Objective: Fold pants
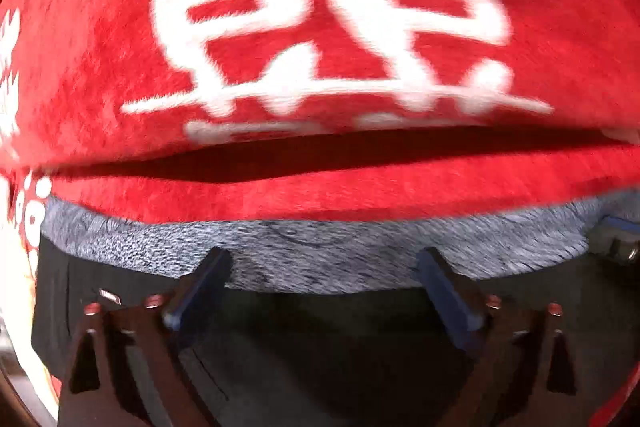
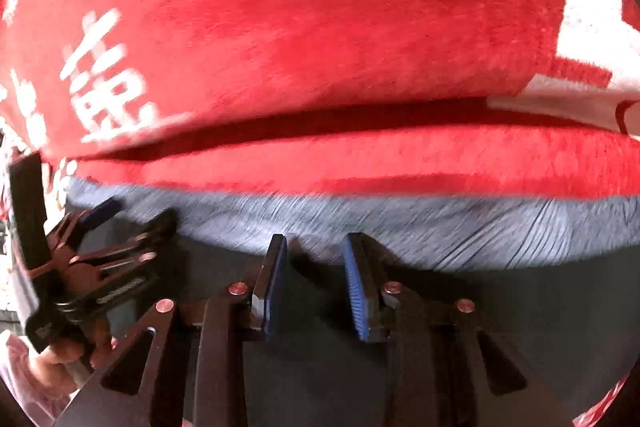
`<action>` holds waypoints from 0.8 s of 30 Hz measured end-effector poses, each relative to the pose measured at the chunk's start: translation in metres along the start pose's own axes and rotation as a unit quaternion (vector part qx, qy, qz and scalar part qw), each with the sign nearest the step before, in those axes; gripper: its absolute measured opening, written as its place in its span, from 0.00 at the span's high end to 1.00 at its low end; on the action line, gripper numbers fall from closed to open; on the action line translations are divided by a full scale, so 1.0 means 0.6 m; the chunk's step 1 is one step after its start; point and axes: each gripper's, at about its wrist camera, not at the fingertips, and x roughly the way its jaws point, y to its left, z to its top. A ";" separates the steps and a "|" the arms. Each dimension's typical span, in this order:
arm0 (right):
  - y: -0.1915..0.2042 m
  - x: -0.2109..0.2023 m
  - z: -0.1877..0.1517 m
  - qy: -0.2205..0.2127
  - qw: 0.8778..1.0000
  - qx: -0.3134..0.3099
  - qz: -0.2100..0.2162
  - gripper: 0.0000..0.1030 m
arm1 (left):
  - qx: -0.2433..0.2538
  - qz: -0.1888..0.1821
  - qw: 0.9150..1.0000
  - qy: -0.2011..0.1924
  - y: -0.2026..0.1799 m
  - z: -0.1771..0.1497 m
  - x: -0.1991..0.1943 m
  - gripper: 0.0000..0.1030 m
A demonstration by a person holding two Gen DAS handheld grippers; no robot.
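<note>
Dark pants (image 1: 320,355) with a grey knit waistband (image 1: 312,247) lie flat in front of both grippers, on a red blanket with white characters (image 1: 320,27). My left gripper (image 1: 324,263) is open, its blue-padded fingers (image 1: 208,279) wide apart over the pants, tips at the waistband edge. In the right wrist view the same pants (image 2: 320,379) and grey band (image 2: 400,227) show. My right gripper (image 2: 316,247) is open with a narrower gap, tips at the band's edge. The left gripper (image 2: 120,219) and the hand holding it show at the left.
The red blanket (image 2: 320,27) has a raised fold (image 2: 360,163) just beyond the waistband, with a dark shadowed crease. A white patterned patch (image 2: 592,39) lies at the far right. A white patterned edge (image 1: 24,227) shows at the left.
</note>
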 end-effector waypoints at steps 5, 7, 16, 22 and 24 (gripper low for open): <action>-0.085 -0.040 0.029 -0.027 0.996 0.047 -0.073 0.66 | -0.033 -0.013 0.999 0.005 0.023 -0.002 0.005 0.02; -0.124 -0.091 0.006 -0.048 0.994 0.061 -0.071 0.63 | -0.024 0.001 1.000 -0.001 0.012 -0.001 -0.001 0.02; -0.378 -0.202 -0.150 -0.029 0.967 0.152 -0.200 0.62 | 0.011 0.041 0.999 -0.022 -0.068 -0.013 -0.040 0.02; -0.374 -0.227 -0.169 -0.042 0.963 0.140 -0.226 0.59 | 0.026 0.071 0.997 -0.010 -0.127 -0.010 -0.088 0.02; -0.338 -0.234 -0.187 -0.045 0.968 0.161 -0.187 0.55 | 0.032 0.068 0.997 -0.008 -0.135 -0.020 -0.108 0.02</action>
